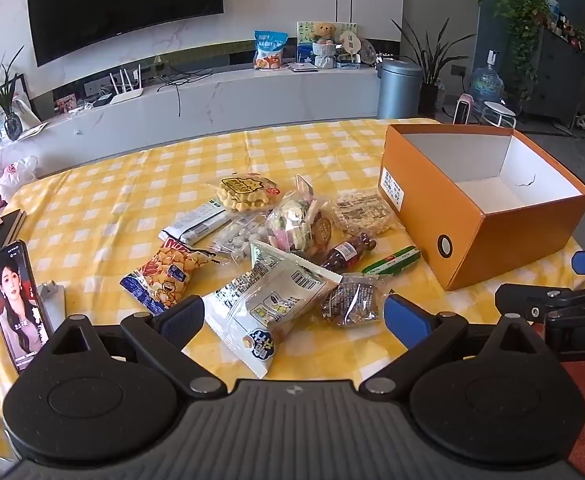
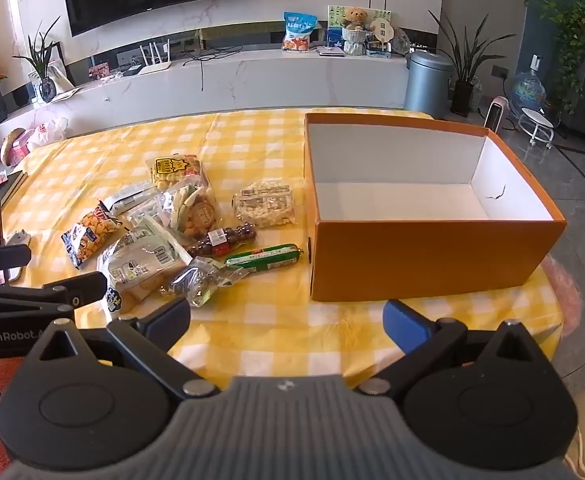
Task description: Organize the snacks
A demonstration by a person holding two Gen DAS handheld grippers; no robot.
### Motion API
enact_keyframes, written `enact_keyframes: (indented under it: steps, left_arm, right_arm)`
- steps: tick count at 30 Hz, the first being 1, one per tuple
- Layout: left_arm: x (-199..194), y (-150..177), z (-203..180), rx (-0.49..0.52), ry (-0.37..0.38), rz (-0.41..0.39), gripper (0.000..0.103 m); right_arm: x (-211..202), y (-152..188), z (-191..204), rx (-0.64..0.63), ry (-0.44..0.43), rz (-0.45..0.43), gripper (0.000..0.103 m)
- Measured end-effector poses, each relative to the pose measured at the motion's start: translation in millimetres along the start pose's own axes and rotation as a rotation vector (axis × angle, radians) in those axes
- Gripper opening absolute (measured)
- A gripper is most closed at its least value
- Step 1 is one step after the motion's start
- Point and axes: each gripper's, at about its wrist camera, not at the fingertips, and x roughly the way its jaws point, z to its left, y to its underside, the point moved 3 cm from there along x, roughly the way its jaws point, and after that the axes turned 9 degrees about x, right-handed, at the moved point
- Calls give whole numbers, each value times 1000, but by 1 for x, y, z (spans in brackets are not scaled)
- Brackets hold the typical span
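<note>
A table covered in a yellow and white checked cloth (image 2: pixel 252 332) spreads out ahead of both grippers. The largest thing on it is an orange cardboard box (image 2: pixel 424 260), open at the top with a white inside, standing directly ahead of the right gripper (image 2: pixel 286 322) and ahead and to the right of the left gripper (image 1: pixel 294 318). Both grippers hover low over the near edge of the table with their fingers spread wide apart, holding nothing. The snacks lie in a loose heap ahead of the left gripper and ahead and to the left of the right gripper, just beside the box but not in it. Nearest the left gripper, between its fingertips, is a white pastry packet (image 1: pixel 268 304), with a small dark crinkled packet (image 1: pixel 350 300) touching its right side. Left of these lies a blue and orange biscuit bag (image 1: pixel 164 276). Farther out are a clear bag of mixed sweets (image 1: pixel 298 224), a bag of pale puffed pieces (image 1: pixel 362 212) near the box, a round-biscuit pack with a yellow label (image 1: pixel 244 192) and a long grey and white wrapper (image 1: pixel 198 226). Close to the box lie a small dark red bottle (image 1: pixel 348 254) and a green sausage stick (image 1: pixel 392 260). Far left of the left gripper, a phone (image 1: pixel 14 304) stands upright, its screen showing a woman.
</note>
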Motion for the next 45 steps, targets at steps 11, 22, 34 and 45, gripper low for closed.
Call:
enact_keyframes:
  steps: [11,22,34,45]
  left_arm:
    - [0,-1,0,0,5,-8,103]
    - [1,-10,1,17,18,-28,103]
    - [3,-14,-2,28,38,-31,103]
    - [4,-15,-4,30,40,-31,103]
  right_arm:
    - [-1,0,1,-2,2,-8,100]
    - [-5,-3,0,-1,15,-21,100]
    - [-6,-5,-2,-2,29,-26,100]
    - [-5,-6,-3,0,32,-27,100]
